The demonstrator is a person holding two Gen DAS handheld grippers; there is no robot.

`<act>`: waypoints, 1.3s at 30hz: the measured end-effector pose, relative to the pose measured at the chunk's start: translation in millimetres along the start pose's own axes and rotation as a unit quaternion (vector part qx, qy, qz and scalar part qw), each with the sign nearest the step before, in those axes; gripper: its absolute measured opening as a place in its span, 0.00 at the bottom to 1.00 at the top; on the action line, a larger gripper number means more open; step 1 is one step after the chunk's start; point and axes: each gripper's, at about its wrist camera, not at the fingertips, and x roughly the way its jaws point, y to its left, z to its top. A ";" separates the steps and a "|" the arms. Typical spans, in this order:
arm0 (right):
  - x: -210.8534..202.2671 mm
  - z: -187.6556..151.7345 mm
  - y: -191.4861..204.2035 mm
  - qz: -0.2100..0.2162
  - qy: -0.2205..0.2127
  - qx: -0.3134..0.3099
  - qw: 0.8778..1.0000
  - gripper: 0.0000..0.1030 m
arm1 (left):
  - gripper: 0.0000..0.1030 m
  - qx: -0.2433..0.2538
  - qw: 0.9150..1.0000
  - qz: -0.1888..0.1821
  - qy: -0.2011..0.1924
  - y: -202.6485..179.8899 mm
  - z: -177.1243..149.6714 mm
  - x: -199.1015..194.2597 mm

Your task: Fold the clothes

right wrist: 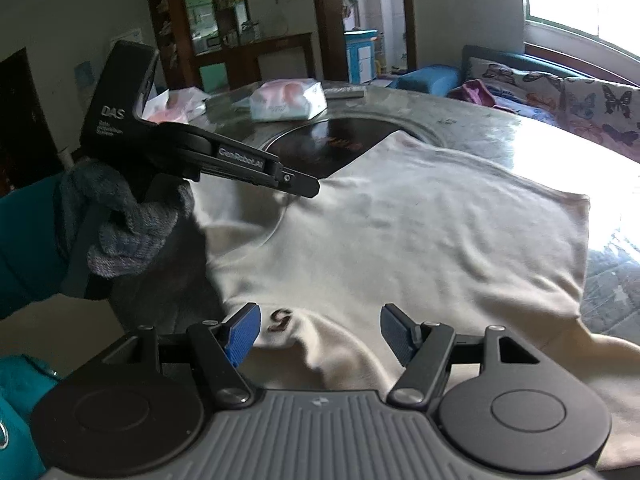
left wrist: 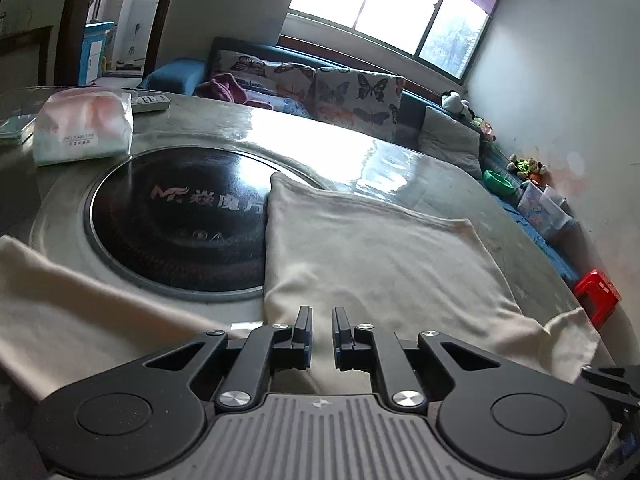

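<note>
On table (left wrist: 352,148), cream shirt (right wrist: 400,240) flat; L hand-held gripper (left wrist: 322,330) nearly closed, empty, R hand-held gripper (right wrist: 318,334) released near collar edge

The shirt (right wrist: 400,240) lies on the table (left wrist: 360,152), partly over its hotplate (left wrist: 176,216).

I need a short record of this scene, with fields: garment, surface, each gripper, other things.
garment: cream shirt, spread flat, partly over the black cooktop
surface: round grey table
left gripper: nearly closed, nothing between its fingers, above the shirt
right gripper: open, empty, over the shirt's near edge
other things: tissue pack, remote control
</note>
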 end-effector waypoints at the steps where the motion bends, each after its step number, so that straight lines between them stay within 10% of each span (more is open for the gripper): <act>1: -0.6 0.4 -1.8 -0.003 -0.001 0.003 1.000 0.66 | 0.11 -0.003 1.000 0.005 0.002 0.8 0.9 4.7; 20: -8.8 -12.5 -48.7 -0.058 -0.009 0.070 0.996 0.66 | 0.12 -0.011 1.000 0.020 0.014 7.5 14.4 33.1; 39: -27.8 -22.7 -36.5 -0.095 -0.019 0.031 0.995 0.66 | 0.27 0.167 0.983 -0.071 0.020 -78.0 -56.1 -17.4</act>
